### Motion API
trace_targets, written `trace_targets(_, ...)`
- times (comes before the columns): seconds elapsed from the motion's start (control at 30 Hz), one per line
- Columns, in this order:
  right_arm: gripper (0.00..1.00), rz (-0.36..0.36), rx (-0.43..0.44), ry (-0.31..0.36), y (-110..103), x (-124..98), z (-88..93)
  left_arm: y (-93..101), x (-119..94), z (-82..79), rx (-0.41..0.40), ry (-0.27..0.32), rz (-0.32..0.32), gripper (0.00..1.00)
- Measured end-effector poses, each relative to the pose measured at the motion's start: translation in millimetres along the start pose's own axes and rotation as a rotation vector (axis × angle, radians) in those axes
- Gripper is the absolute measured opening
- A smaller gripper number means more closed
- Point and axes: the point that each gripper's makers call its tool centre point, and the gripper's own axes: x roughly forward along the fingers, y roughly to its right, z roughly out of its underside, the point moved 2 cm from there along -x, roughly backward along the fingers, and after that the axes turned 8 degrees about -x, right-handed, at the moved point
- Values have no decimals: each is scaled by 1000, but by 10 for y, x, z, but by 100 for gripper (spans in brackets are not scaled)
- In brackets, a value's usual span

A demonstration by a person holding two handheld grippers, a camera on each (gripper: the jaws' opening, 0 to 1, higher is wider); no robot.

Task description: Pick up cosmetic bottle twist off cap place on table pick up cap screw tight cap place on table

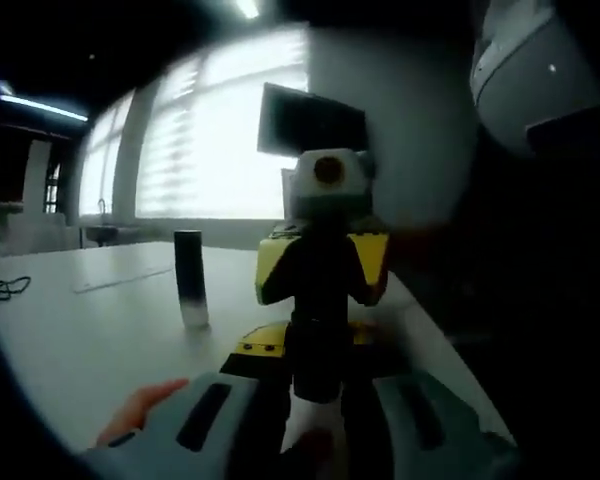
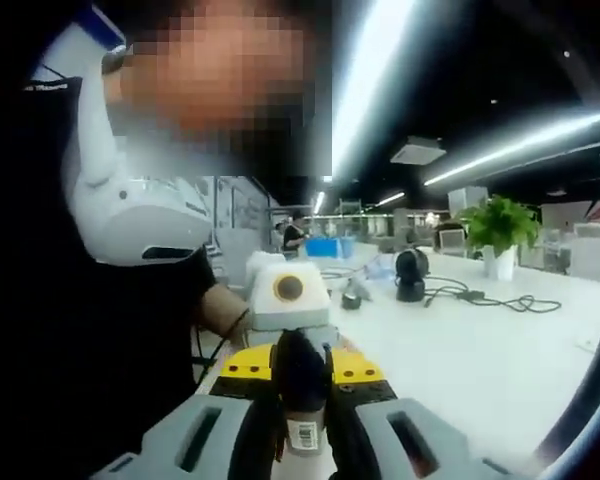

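An open-plan office or lab — long white counter (image 2: 480,350) under strip ceiling lights (image 2: 370,70), with a potted plant (image 2: 498,228) at two o'clock, loose cables (image 2: 480,298) and a black device (image 2: 411,275) beside them. A person (image 2: 294,232) sits far back at twelve o'clock — and a large blind-covered window (image 1: 220,130) glows in the left gripper view.

— Anything you can actually read?
— Hardly. The cosmetic bottle (image 2: 302,400) carries a small white label with barcode-like print — too small to make out.
— And the rest?
— No legible words or numbers.
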Motion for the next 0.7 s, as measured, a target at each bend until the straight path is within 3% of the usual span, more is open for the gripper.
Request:
trace_targets(0.03, 11, 10, -8, 3, 23, 5, -7, -14, -2, -7, -2, 3, -7, 7)
trace_targets(0.07, 11, 12, -11, -3, -14, 214, -3, -18, -2, -10, -5, 4, -7, 7)
trace_targets(0.1, 10, 13, -14, -6, -103, 695, -7, -18, -4, -10, -8, 4, -6, 7)
trace_targets(0.13, 10, 16, -41, -8, -108, 739, -5, -26, -4, -5, 8, -3, -12, 7)
trace_targets(0.63, 9, 137, -3, -18, -108, 699, -16, -8, -11, -19, -24, -3, -19, 7)
trace_targets(0.7, 9, 175, -74, -51, -63, 678, 18, -25, -12, 6, 3, -24, -46, 7)
